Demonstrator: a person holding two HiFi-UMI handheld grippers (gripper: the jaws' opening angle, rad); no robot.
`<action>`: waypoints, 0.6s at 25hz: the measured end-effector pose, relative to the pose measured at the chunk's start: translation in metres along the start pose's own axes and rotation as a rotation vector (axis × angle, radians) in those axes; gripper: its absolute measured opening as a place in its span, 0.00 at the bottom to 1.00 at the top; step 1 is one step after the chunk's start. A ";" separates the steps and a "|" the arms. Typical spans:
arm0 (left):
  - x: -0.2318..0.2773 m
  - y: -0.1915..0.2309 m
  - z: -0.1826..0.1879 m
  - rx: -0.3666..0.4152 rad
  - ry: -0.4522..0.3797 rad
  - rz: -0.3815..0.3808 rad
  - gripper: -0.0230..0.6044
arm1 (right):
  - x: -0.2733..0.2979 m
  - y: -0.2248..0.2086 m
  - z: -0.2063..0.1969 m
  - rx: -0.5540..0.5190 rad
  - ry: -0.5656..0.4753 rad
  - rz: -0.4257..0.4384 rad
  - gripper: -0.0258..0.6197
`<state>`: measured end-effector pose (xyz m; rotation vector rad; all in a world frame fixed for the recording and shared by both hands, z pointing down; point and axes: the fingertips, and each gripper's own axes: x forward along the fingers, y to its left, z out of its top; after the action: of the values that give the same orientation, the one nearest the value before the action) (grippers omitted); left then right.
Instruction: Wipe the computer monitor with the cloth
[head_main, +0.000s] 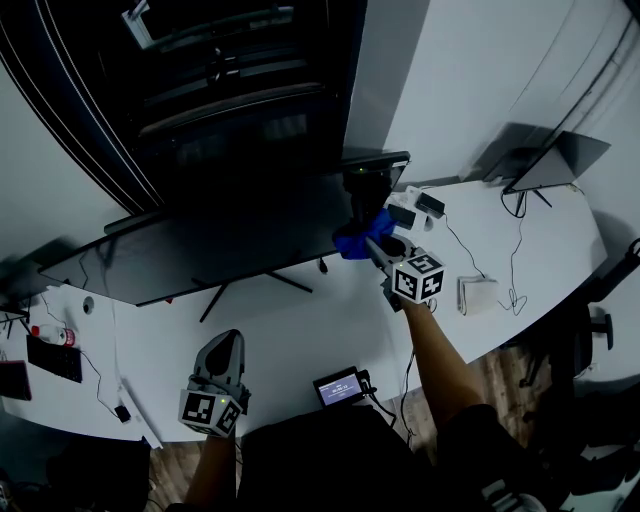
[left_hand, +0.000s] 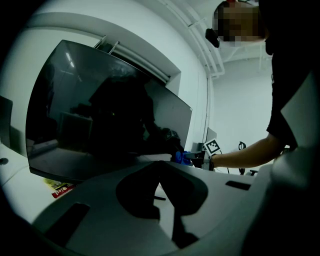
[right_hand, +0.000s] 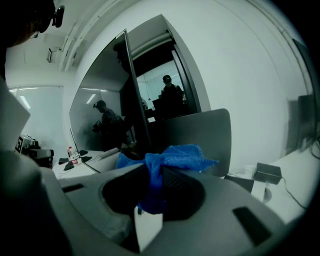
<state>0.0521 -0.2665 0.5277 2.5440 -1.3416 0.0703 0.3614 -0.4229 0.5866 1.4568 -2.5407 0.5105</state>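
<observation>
My right gripper (right_hand: 152, 172) squeezes the bunched blue cloth (right_hand: 170, 156) at the dark monitor's (head_main: 200, 245) right edge. My left gripper (left_hand: 161, 167) (pinched closed) hangs before the monitor, over the white table (head_main: 310, 330).

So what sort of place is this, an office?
Probably an office or lab workroom: a long white desk carries a large dark computer monitor, a smaller screen farther right and trailing cables. The right gripper holds a blue cloth at the monitor's right end.
</observation>
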 end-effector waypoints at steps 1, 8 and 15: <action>0.000 0.000 -0.001 -0.001 0.002 0.000 0.03 | 0.001 -0.001 -0.003 0.012 0.003 0.001 0.17; 0.002 0.000 -0.004 -0.008 0.008 -0.003 0.03 | 0.007 -0.007 -0.019 0.159 -0.032 -0.004 0.17; -0.004 0.003 -0.005 -0.009 0.009 0.009 0.03 | 0.010 -0.012 -0.030 0.312 -0.065 -0.034 0.17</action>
<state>0.0484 -0.2638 0.5326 2.5269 -1.3477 0.0771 0.3658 -0.4253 0.6205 1.6366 -2.5687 0.9026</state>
